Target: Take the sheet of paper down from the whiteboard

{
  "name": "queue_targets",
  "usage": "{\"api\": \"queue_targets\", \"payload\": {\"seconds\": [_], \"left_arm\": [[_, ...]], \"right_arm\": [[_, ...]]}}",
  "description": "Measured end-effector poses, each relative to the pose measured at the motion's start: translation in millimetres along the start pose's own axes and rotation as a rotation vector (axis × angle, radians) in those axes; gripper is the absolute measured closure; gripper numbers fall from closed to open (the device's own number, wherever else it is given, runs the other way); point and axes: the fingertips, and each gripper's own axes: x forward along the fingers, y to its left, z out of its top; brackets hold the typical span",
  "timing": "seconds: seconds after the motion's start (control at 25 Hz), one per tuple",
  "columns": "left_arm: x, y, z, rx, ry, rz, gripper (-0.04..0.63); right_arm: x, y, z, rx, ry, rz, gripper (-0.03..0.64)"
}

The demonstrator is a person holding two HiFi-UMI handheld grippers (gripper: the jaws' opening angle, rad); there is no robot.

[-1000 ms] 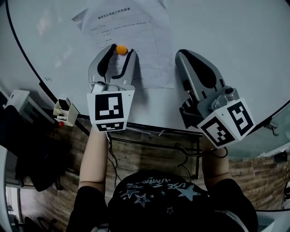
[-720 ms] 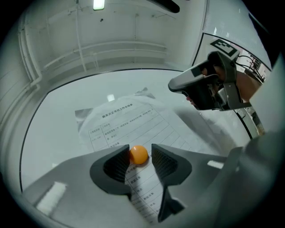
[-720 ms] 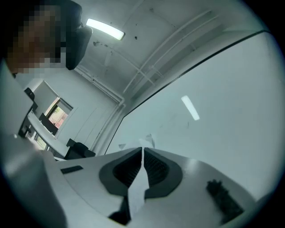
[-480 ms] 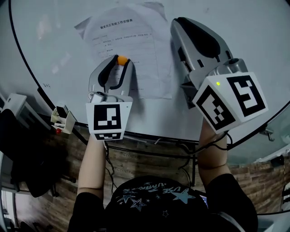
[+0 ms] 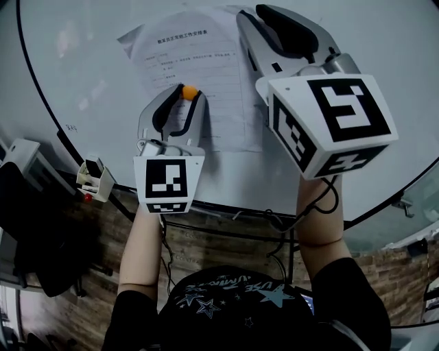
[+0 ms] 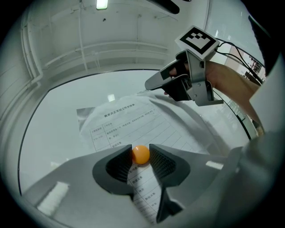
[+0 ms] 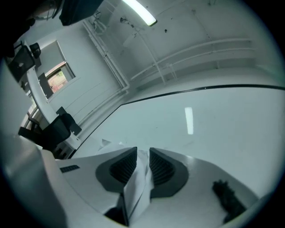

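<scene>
Left gripper jaws just closed on the magnet; right gripper pinches the paper at 1 o'clock, so tugging early could tear it.

Whiteboard: carries one printed sheet of paper. Your left gripper: jaws have just been closing, orange magnet between them, on the sheet. Your right gripper: tips at the sheet's upper right edge.
</scene>
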Motion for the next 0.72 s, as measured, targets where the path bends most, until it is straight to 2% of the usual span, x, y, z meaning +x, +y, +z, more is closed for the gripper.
{"api": "queue_targets", "payload": {"seconds": [0.24,0.32,0.4,0.72], "left_arm": [[0.1,0.2,-0.7,-0.007,0.007,-0.003,0.466],[0.1,0.3,-0.7,-0.010,0.011,-0.002,0.466],[0.1,0.5,-0.3,-0.018,0.010,0.006,0.466],[-3.6,2.0,-3.4,-0.025,0.041,0.017,0.468]], "right_arm": [[9.4,-1.4,-6.8,-0.109,0.066,-0.043,0.537],[10.9,1.6,-8.1,-0.125,0.074,-0.044,0.566],[11.4,4.2,-9.6,-0.131,0.074,-0.049,0.600],[-1.4,4.6,-7.3,-0.088,0.027,-0.066,0.601]]}}
